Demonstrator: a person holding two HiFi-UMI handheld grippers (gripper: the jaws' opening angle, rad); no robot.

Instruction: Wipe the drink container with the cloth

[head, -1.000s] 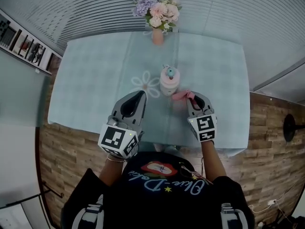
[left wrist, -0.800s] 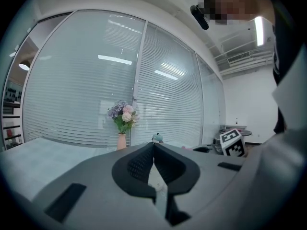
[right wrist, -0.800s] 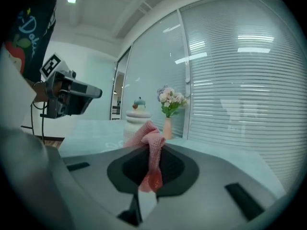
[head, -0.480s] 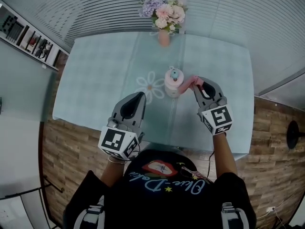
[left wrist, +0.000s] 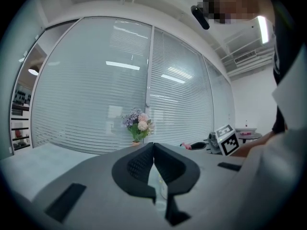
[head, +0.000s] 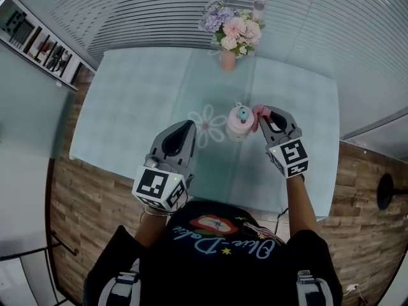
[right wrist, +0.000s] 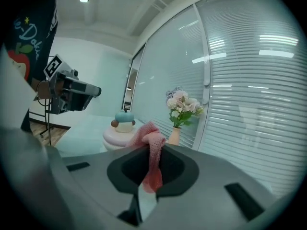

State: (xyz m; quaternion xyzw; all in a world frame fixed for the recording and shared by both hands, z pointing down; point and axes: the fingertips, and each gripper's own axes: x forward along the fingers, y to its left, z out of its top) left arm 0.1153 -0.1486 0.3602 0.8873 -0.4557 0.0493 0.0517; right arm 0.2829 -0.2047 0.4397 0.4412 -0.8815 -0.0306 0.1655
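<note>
The drink container [head: 240, 122] is a pale pink cup with a teal knob on its lid, standing near the middle of the table; it also shows in the right gripper view [right wrist: 123, 130]. My right gripper [head: 260, 113] is shut on a pink knitted cloth [head: 259, 111], which touches the container's right side. The cloth [right wrist: 151, 153] hangs out between the jaws. My left gripper [head: 186, 127] is shut and holds nothing, to the left of the container and nearer to me, above the table's front half.
A pink vase of pastel flowers [head: 232, 36] stands at the table's far edge. The table [head: 127, 107] has a pale green cloth with a white daisy print [head: 205, 123]. Blinds and glass panels lie behind; wood floor lies around the table.
My right gripper has carried the cloth left and forward, from beside the container to against its right side. The left gripper has hardly moved.
</note>
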